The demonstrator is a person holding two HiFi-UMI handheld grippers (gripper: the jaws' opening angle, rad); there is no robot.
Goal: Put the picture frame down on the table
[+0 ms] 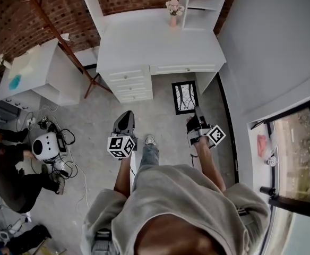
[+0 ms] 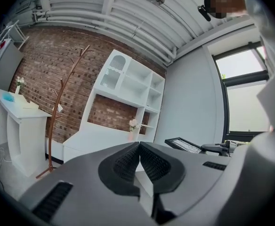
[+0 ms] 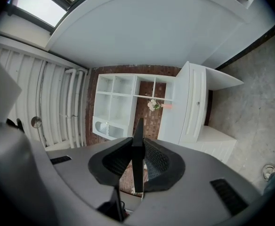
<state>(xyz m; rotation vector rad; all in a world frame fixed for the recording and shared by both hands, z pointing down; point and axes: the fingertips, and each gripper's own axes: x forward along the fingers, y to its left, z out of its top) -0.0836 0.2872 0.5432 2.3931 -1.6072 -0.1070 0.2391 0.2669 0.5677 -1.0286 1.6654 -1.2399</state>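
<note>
Pretty even daylight, brightest at the blown-out window (image 2: 243, 95). Heavy fisheye bend with dark vignetted corners, and only soft shadows on the floor (image 1: 160, 116).

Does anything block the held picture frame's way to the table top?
Nothing visible does. The right gripper holds the picture frame over the floor before the table, whose top is bare except a flower vase at its back.
</note>
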